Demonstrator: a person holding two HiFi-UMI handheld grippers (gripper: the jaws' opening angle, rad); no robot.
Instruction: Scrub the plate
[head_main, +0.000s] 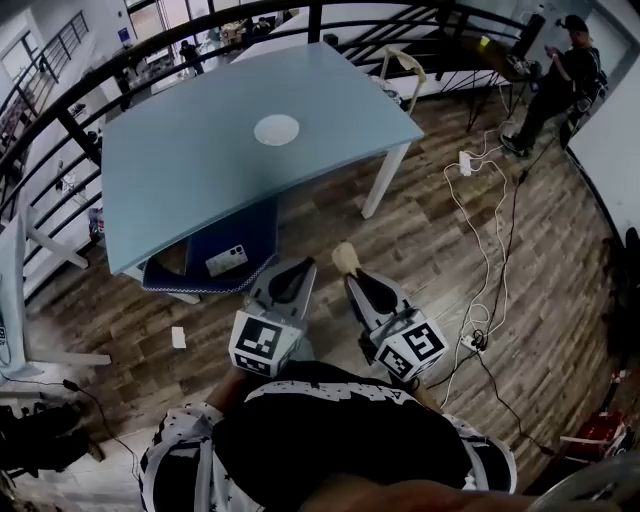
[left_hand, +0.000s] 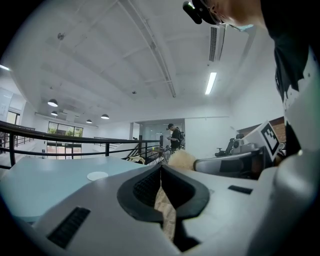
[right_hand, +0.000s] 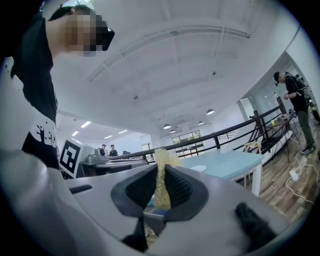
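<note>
The plate (head_main: 276, 129) is small, round and white. It sits by itself near the middle of the blue table (head_main: 180, 170). It is round, so it has no long side to line up with.

My two tools are not at the table yet. Both hang low over the wood floor (head_main: 440, 230), close to my body and well apart from the plate. The plate is up ahead of them and a bit to the left.

The right gripper (head_main: 352, 275) is pinching a yellow sponge (head_main: 345, 258), which sticks out past its tips. The left gripper (head_main: 303, 264) is pressed together, and I see nothing held in it. It is a little nearer to the plate than the right one.

I think the scrubbing has not begun. The sponge hand has to go forward, up and across to the left to reach the plate. The left one could hold the plate's edge so it does not slide.
</note>
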